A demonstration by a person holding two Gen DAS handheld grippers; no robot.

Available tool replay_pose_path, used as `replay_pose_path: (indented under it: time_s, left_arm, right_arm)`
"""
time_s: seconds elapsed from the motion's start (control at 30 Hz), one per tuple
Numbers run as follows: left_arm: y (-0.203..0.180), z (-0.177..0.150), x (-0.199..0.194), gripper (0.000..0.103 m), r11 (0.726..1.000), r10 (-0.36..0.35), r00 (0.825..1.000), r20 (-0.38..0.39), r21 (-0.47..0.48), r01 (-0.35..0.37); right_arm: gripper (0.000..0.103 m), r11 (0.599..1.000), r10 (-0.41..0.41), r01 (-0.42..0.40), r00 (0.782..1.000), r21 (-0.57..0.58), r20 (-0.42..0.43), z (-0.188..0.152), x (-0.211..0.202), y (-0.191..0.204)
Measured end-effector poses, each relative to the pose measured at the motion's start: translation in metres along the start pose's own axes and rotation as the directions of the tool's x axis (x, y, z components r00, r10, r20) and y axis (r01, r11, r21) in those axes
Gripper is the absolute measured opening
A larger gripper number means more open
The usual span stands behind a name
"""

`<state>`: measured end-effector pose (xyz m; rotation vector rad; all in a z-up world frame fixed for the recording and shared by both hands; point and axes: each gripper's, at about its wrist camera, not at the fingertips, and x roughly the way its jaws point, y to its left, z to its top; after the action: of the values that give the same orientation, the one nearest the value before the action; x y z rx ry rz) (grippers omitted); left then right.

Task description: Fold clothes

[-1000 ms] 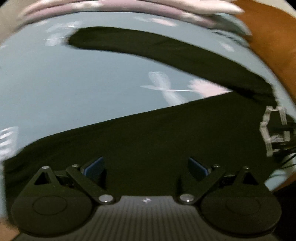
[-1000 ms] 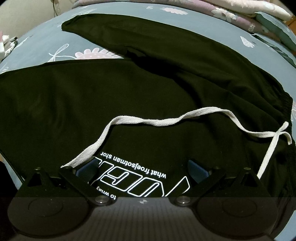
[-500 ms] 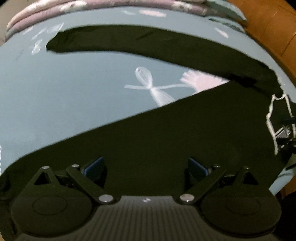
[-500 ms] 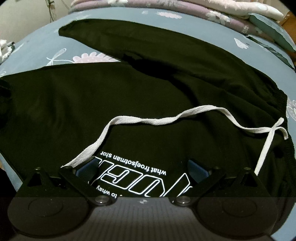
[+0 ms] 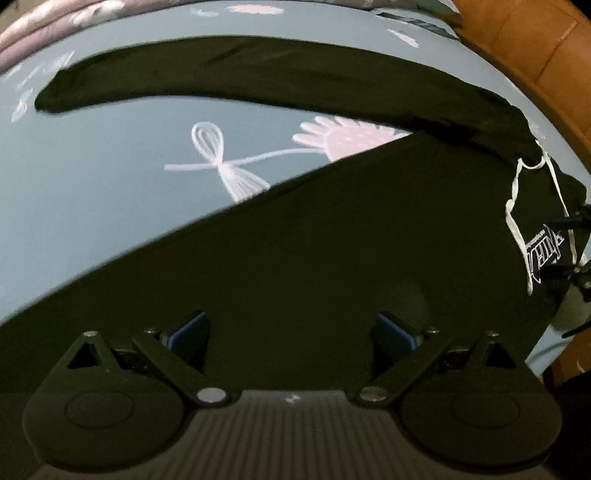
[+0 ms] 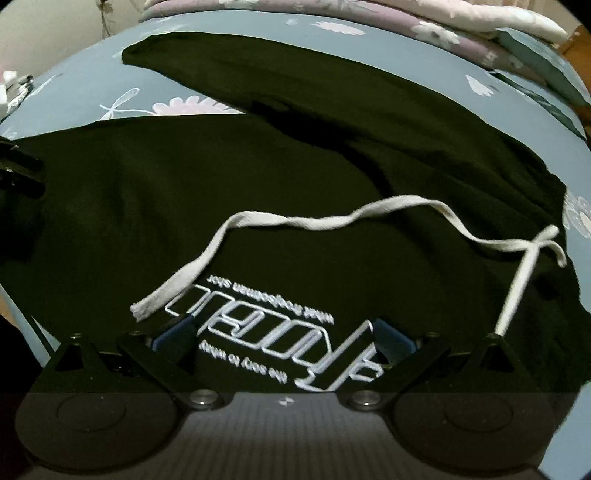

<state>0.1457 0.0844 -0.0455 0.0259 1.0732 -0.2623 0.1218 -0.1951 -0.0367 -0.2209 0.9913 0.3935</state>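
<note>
Black sweatpants (image 5: 332,240) (image 6: 295,177) lie spread on a blue-grey floral bedsheet (image 5: 92,177), legs splayed in a V. A white drawstring (image 6: 332,221) trails across the waist area above a white printed logo (image 6: 273,325). My left gripper (image 5: 291,332) is open, low over the near leg, fingers apart on the black cloth. My right gripper (image 6: 284,332) is open over the logo near the waistband, nothing pinched between its blue pads. The other gripper shows at the right edge of the left wrist view and the left edge of the right wrist view.
Folded floral bedding (image 6: 424,26) is stacked at the far side of the bed. An orange-brown padded headboard (image 5: 535,55) rises at the right in the left wrist view. A pale wall (image 6: 55,26) lies beyond the bed's left side.
The left gripper's view has swung so the far leg and drawstring show more fully; the right gripper has shifted slightly forward over the logo. Both stay open and the pants have not moved.
</note>
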Motion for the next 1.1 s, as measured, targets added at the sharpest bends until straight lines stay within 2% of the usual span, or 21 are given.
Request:
replay_pose_path:
  time_s: [0.17,0.27,0.43,0.5,0.6,0.83,0.9,1.0,1.1]
  left_arm:
    - [-0.03,0.025,0.001,0.097,0.998,-0.021,0.998,0.063,0.06,0.017]
    - [-0.055,0.038,0.01,0.097,0.993,-0.045,0.997,0.062,0.108,0.038]
    - [-0.094,0.052,0.017,0.097,0.988,-0.034,0.997,0.064,0.154,0.024]
    - [-0.105,0.057,0.018,0.097,0.988,-0.022,0.998,0.065,0.156,0.012]
    - [-0.117,0.06,0.016,0.097,0.988,0.006,0.998,0.062,0.156,-0.016]
    - [-0.122,0.063,0.014,0.097,0.992,0.084,0.996,0.043,0.095,-0.088]
    - [-0.123,0.065,0.015,0.097,0.992,0.097,0.994,0.044,0.082,-0.1]
    - [-0.129,0.067,0.013,0.097,0.991,0.107,0.993,0.057,0.077,-0.112]
    - [-0.132,0.064,0.008,0.097,0.99,0.123,0.99,0.061,0.055,-0.127]
  right_arm:
    - [0.103,0.997,-0.004,-0.002,0.997,0.074,0.083,0.011,-0.018,-0.032]
    - [0.103,0.991,0.004,-0.025,0.988,0.134,0.153,0.019,-0.029,-0.065]
    - [0.103,0.984,-0.034,-0.006,0.975,0.179,0.218,0.043,-0.022,-0.115]
    - [0.103,0.98,-0.026,-0.018,0.976,0.199,0.217,0.051,-0.009,-0.135]
    - [0.103,0.967,-0.004,-0.036,0.987,0.254,0.158,0.055,0.015,-0.161]
    - [0.103,0.958,0.051,-0.091,0.987,0.271,0.15,0.059,0.017,-0.191]
    - [0.103,0.963,0.063,-0.107,0.981,0.245,0.181,0.073,0.014,-0.192]
    - [0.103,0.959,0.123,-0.172,0.969,0.226,0.214,0.1,0.022,-0.198]
    - [0.103,0.938,0.205,-0.238,0.967,0.253,0.15,0.119,0.055,-0.209]
